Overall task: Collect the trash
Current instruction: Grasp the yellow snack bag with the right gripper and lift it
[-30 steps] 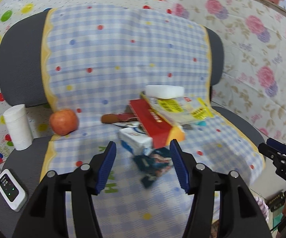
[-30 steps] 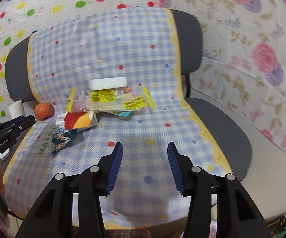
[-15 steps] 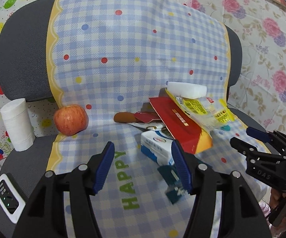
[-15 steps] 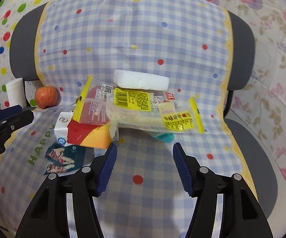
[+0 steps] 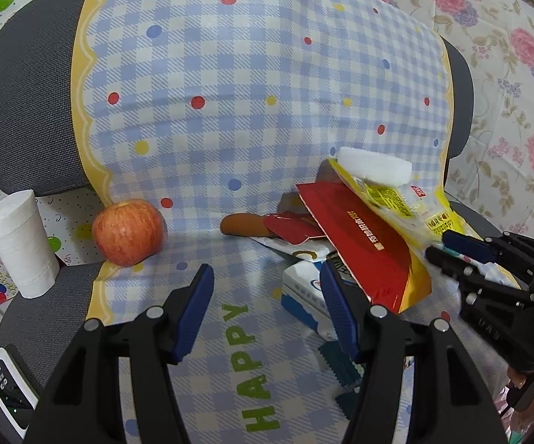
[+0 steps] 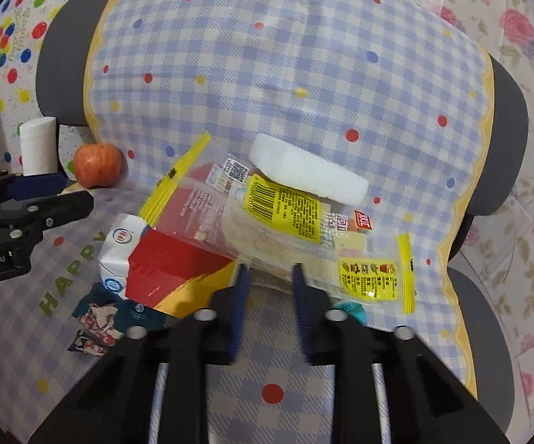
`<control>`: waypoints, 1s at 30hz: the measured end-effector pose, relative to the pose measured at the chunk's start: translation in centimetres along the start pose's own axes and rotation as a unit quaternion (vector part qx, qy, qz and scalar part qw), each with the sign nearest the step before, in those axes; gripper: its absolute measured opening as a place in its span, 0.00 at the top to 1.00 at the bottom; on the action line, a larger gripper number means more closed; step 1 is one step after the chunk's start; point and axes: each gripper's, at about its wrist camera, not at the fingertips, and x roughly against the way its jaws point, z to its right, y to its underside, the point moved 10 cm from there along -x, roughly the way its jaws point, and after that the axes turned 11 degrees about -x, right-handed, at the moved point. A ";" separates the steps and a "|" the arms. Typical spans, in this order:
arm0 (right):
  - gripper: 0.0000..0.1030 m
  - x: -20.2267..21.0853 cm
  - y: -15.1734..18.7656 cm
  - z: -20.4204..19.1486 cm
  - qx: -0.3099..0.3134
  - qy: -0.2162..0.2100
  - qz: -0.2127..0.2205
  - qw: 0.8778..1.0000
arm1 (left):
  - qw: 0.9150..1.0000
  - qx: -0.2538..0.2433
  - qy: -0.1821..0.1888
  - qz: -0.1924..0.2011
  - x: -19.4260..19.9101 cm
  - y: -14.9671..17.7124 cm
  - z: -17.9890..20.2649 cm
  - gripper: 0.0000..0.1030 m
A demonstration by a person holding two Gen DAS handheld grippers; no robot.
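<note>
Two claws face a litter pile on a cloth-draped chair (image 6: 503, 111). Right claw (image 6: 269, 272), jaws just narrowed, nips the clear wrapper's (image 6: 267, 229) near edge; left claw (image 5: 265, 288) gapes empty, the milk carton (image 5: 304, 292) beside its right finger.

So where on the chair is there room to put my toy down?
There's bare checked cloth in front of the apple, around the word HAPPY, and more near the seat's front edge. The middle and right are crowded: a red packet, clear yellow-edged bags, a milk carton and a white sponge lie piled together.
</note>
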 end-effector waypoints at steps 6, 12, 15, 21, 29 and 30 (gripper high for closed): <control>1.00 3.5 -1.0 1.2 -0.025 -0.001 0.045 0.999 | 1.000 0.001 0.002 0.000 1.1 0.7 0.2 0.44; 0.77 3.3 -0.4 1.0 -0.018 -0.017 0.016 1.000 | 1.000 0.005 0.001 0.002 1.8 0.7 0.5 0.44; 0.62 2.3 0.3 0.0 -0.012 -0.025 0.007 1.000 | 1.000 0.009 -0.003 0.001 1.6 0.5 0.2 0.44; 0.48 0.0 0.3 -1.8 0.018 -0.017 0.001 1.000 | 1.000 0.011 -0.021 -0.011 -0.1 0.1 -1.4 0.44; 0.49 -2.1 -1.2 -2.4 0.047 -0.001 0.006 0.999 | 0.999 0.012 -0.026 -0.020 -2.1 -0.3 -2.3 0.44; 0.51 -2.3 -1.3 -2.5 0.050 0.001 0.008 0.999 | 0.999 0.012 -0.026 -0.021 -2.1 -0.3 -2.3 0.44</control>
